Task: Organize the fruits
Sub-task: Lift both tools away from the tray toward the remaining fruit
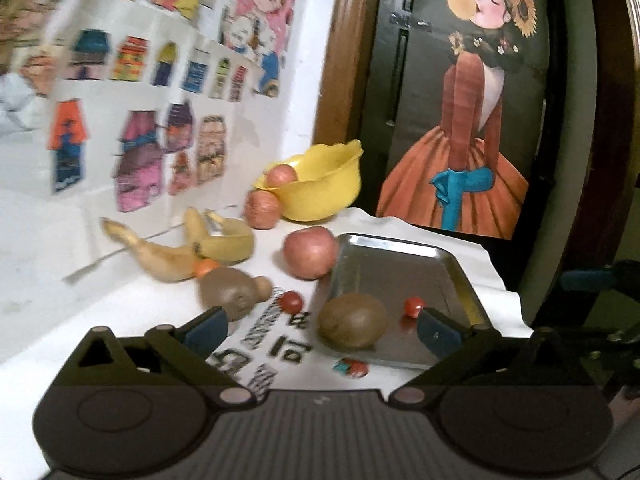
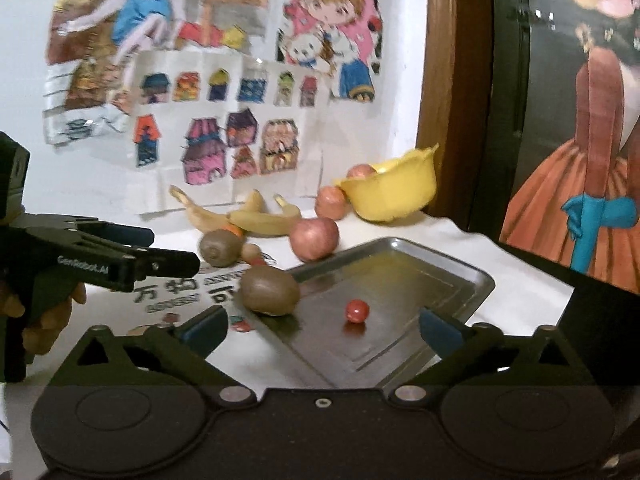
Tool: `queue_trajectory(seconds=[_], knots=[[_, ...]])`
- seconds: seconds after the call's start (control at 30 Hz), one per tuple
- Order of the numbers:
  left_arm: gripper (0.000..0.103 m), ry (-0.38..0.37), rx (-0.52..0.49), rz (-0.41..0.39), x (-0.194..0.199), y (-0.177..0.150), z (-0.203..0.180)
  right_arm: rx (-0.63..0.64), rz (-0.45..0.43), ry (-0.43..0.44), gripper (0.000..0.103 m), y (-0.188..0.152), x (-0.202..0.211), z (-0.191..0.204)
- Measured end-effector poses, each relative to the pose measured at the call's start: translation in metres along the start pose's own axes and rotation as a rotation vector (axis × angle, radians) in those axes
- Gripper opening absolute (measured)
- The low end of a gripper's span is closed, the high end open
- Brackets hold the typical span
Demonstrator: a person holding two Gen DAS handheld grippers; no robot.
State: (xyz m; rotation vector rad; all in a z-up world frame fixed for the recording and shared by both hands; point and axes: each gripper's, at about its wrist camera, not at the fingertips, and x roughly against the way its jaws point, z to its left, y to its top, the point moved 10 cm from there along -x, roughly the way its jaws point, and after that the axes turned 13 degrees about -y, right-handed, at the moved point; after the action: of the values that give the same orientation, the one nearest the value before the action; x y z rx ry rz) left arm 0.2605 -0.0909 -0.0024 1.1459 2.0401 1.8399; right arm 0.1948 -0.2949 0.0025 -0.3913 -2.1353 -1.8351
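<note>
A metal tray (image 1: pixel 404 268) (image 2: pixel 404 276) lies on the white cloth. It holds a kiwi (image 1: pixel 352 321) (image 2: pixel 270 290) at its near-left edge and a cherry tomato (image 1: pixel 414 306) (image 2: pixel 357 311). Left of the tray lie a second kiwi (image 1: pixel 226 290) (image 2: pixel 220 247), another cherry tomato (image 1: pixel 291 302), a red apple (image 1: pixel 310 252) (image 2: pixel 314 238) and bananas (image 1: pixel 188 248) (image 2: pixel 248 218). A yellow bowl (image 1: pixel 320 186) (image 2: pixel 390 192) at the back holds one apple (image 1: pixel 281 174); another apple (image 1: pixel 262 210) (image 2: pixel 330 202) leans against it. My left gripper (image 1: pixel 322 332) (image 2: pixel 172 250) is open just before the tray's kiwi. My right gripper (image 2: pixel 324 330) is open over the tray's near end.
A wall with colourful drawings (image 1: pixel 160 92) (image 2: pixel 224 80) rises behind the fruit. A dark door with a painted figure in an orange dress (image 1: pixel 464 120) (image 2: pixel 580 140) stands to the right. Printed letters (image 1: pixel 280 344) mark the cloth. A hand (image 2: pixel 44 316) holds the left gripper.
</note>
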Motion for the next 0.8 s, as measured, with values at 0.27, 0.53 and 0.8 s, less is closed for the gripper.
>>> queue_trajectory(seconds=[0.27, 0.53, 0.8], knots=[[0.103, 0.073, 0.028, -0.013, 0.060, -0.012, 0.035, 0.030, 0.023, 0.009, 0.102, -0.008, 0.049, 0.034], [0.103, 0.151, 0.063, 0.001, 0.098, -0.028, 0.073, 0.102, 0.103, 0.070, 0.102, -0.022, 0.059, 0.087], [0.103, 0.205, 0.076, 0.036, 0.111, -0.044, 0.099, 0.157, 0.155, 0.138, 0.102, -0.029, 0.041, 0.131]])
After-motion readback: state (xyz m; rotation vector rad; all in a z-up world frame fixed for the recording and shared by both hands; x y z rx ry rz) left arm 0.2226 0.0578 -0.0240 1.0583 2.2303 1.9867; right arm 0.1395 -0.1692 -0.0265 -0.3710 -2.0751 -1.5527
